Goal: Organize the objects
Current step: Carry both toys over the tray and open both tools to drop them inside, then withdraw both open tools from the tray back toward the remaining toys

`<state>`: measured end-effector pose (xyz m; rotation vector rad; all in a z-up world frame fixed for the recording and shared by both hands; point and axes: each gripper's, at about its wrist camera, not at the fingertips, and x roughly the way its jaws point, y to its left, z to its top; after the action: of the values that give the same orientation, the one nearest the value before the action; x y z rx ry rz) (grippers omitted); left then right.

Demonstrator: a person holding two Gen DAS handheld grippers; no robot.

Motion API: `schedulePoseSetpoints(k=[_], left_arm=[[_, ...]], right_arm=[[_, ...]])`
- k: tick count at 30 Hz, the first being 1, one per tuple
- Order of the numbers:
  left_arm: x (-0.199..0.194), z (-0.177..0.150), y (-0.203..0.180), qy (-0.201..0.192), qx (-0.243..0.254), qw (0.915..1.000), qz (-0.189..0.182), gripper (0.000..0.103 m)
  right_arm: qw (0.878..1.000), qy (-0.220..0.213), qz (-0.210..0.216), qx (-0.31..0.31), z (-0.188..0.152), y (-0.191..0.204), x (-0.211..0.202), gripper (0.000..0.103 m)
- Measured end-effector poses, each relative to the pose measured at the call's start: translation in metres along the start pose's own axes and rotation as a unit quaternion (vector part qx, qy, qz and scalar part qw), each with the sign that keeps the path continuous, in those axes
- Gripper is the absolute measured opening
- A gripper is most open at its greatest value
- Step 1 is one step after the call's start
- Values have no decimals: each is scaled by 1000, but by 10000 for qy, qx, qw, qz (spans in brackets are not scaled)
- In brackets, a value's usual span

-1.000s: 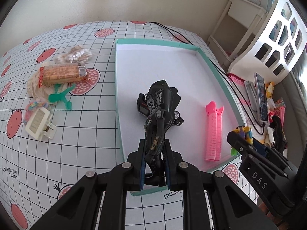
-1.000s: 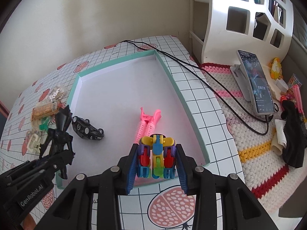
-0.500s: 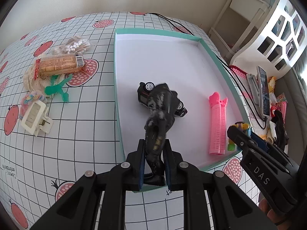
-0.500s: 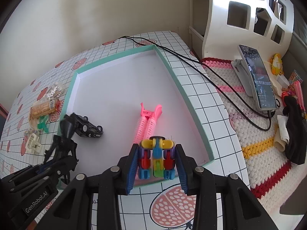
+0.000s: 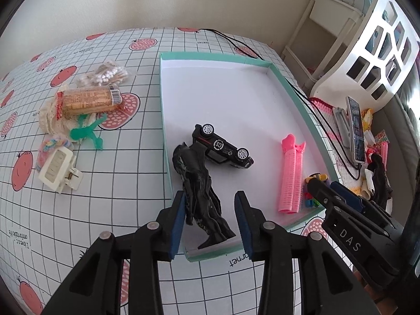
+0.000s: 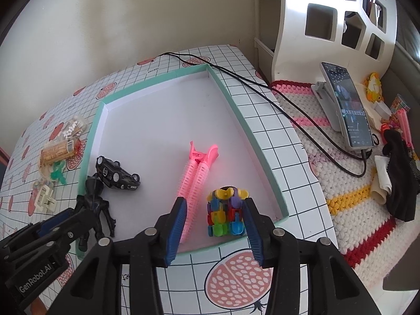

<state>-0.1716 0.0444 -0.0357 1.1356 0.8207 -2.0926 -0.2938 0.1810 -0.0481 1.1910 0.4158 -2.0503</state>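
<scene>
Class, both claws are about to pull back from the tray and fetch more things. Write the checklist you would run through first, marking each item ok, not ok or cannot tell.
1. Left claw open: ok.
2. Black figure free of the left claw: not ok, it leans against one pad.
3. Right claw open: ok.
4. Block toy resting inside the tray: ok.
5. Block toy clear of the right pad: cannot tell.
6. Toy car upright: not ok, it lies tipped over.
</scene>
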Motion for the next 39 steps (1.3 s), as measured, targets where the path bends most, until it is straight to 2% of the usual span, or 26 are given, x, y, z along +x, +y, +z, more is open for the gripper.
schedulePoseSetpoints(k=[7,10,14,16,17,21,25,27,32,35,39], left_arm=[[-11,1,9,-130,-58,9999,80,39],[-15,0,16,-150,-134,9996,173,46],[-18,0,27,-157,-290,9991,260,48],[-19,1,33,-160,-360,9987,328,53],[-19,1,36,-168,-393,9984,359,58],[-20,1,44,-199,-508,9973,498,68],[-17,1,49,-162,-604,9963,592,73],[-15,0,52,-121,-656,9960,602,85],[-16,-1,59,-158,-800,9946,642,86],[-15,-1,63,-123,-878,9942,604,91],[-16,-1,67,-112,-913,9939,616,93]], right_arm=[[10000,-33,39,-49,-3,5,-7,48],[9999,-24,61,-93,-5,9,-8,49],[9998,-37,111,-152,-7,13,-10,57],[9998,-53,128,-175,-8,16,-11,61],[9997,-54,137,-184,-8,16,-11,62],[9997,-38,170,-182,-9,17,-11,71],[9996,-24,206,-194,-11,19,-10,81],[9995,-22,221,-212,-12,20,-10,85],[9993,-61,241,-262,-13,22,-10,98],[9992,-92,261,-272,-13,23,-11,100],[9992,-114,279,-260,-14,22,-11,103]])
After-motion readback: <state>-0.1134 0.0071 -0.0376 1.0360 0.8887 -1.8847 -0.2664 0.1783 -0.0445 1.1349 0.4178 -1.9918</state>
